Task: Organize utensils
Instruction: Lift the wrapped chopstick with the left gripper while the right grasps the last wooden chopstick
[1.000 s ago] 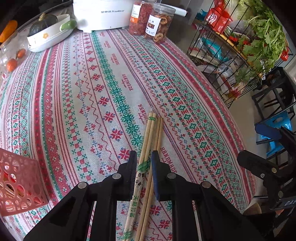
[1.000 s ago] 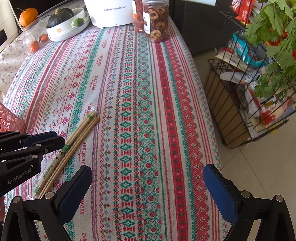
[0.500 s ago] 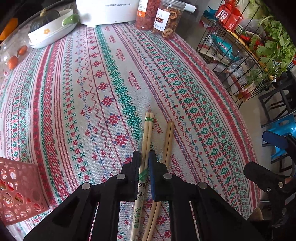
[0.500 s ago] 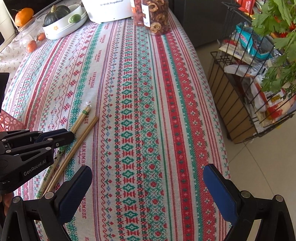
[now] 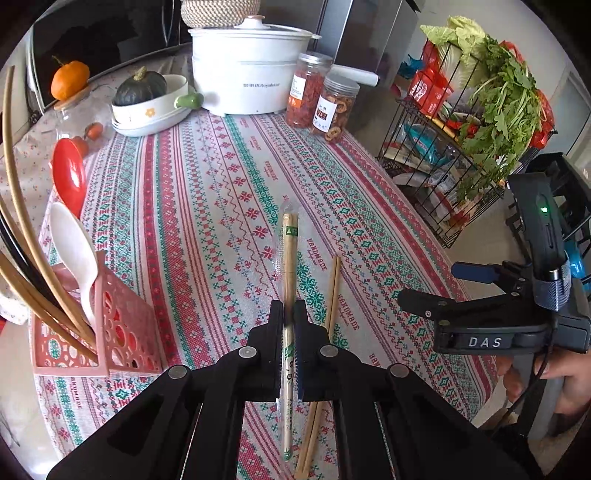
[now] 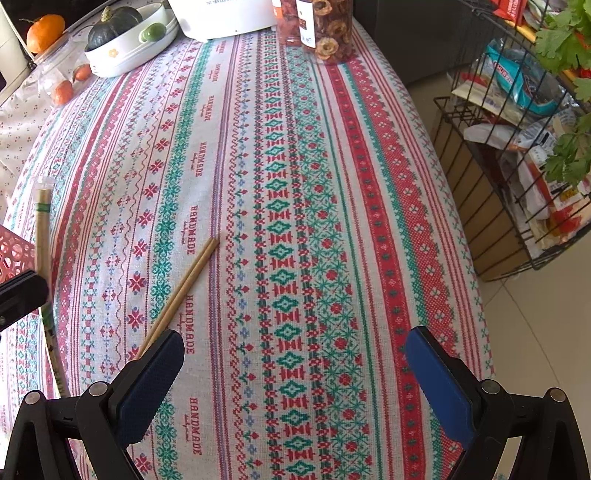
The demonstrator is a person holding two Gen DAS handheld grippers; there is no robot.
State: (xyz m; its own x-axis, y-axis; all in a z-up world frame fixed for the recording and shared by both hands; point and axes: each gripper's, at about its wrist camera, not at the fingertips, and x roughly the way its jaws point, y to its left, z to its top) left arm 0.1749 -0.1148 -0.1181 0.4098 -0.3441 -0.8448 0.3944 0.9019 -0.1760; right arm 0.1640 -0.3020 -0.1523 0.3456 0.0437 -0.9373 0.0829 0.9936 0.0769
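Item: plastic-wrapped pair of pale wooden chopsticks (image 5: 289, 258), pinched mid-length by the left gripper (image 5: 289, 317), apparently bound for the pink perforated plastic basket (image 5: 122, 332); bare wooden chopsticks (image 6: 184, 284) lie on the tablecloth beside the wide-open, empty right gripper (image 6: 295, 387).

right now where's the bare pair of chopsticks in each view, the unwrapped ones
Left wrist: the bare chopsticks lie on the tablecloth just right of centre, beside the shut left gripper.
Right wrist: the bare chopsticks run diagonally at left of centre, their near end hidden behind the open right gripper's left pad.
Shared landmark: the jar of dried fruit slices at the table's far end.
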